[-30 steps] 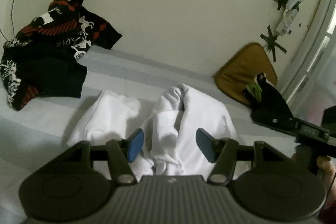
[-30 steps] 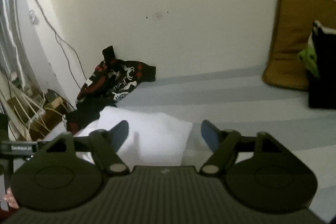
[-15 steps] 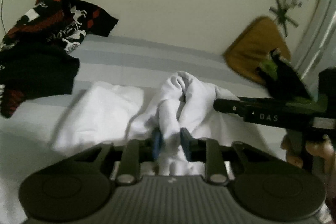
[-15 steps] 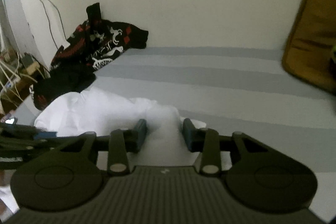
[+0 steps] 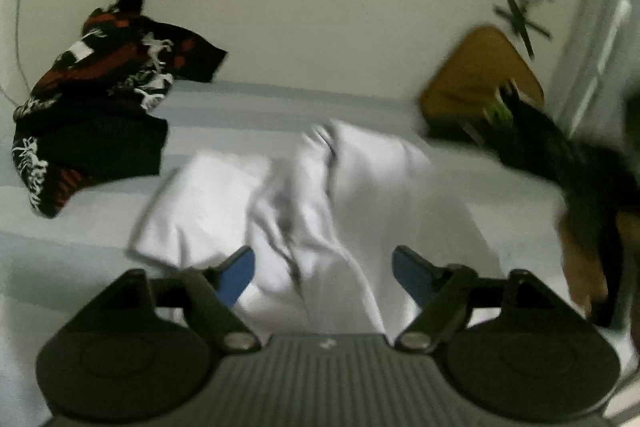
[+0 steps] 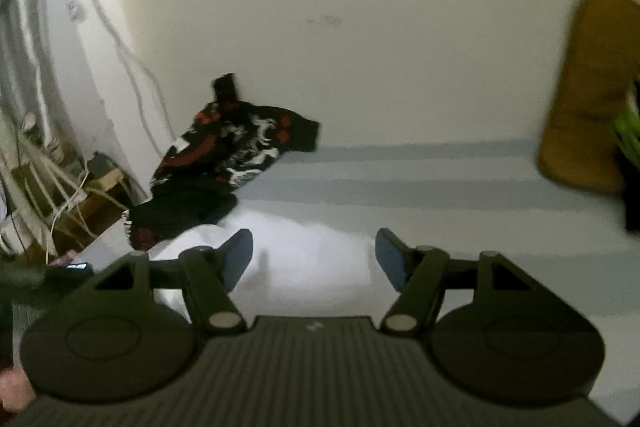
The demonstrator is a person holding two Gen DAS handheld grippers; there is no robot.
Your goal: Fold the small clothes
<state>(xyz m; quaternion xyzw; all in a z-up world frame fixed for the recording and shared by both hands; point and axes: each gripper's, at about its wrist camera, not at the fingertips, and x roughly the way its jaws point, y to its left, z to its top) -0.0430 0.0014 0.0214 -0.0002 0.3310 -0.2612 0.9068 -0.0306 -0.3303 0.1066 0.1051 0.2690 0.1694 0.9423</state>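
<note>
A white garment [image 5: 320, 195] lies bunched and partly folded on the grey-striped bed. It also shows in the right wrist view [image 6: 308, 255]. My left gripper [image 5: 324, 275] is open, its blue pads on either side of the near part of the cloth, holding nothing. My right gripper [image 6: 314, 259] is open over the white cloth, empty. The right gripper's dark body [image 5: 580, 179] shows blurred at the right of the left wrist view.
A black, red and white patterned garment [image 5: 100, 99] lies piled at the back left against the wall, also in the right wrist view [image 6: 228, 163]. A mustard cushion [image 5: 480, 79] leans at the back right. Cables and shelving [image 6: 48, 187] stand beyond the bed's left edge.
Both grippers were shut on the white garment half a second ago and have let go; both are open now. The cloth has dropped flatter and both views are motion-blurred.
</note>
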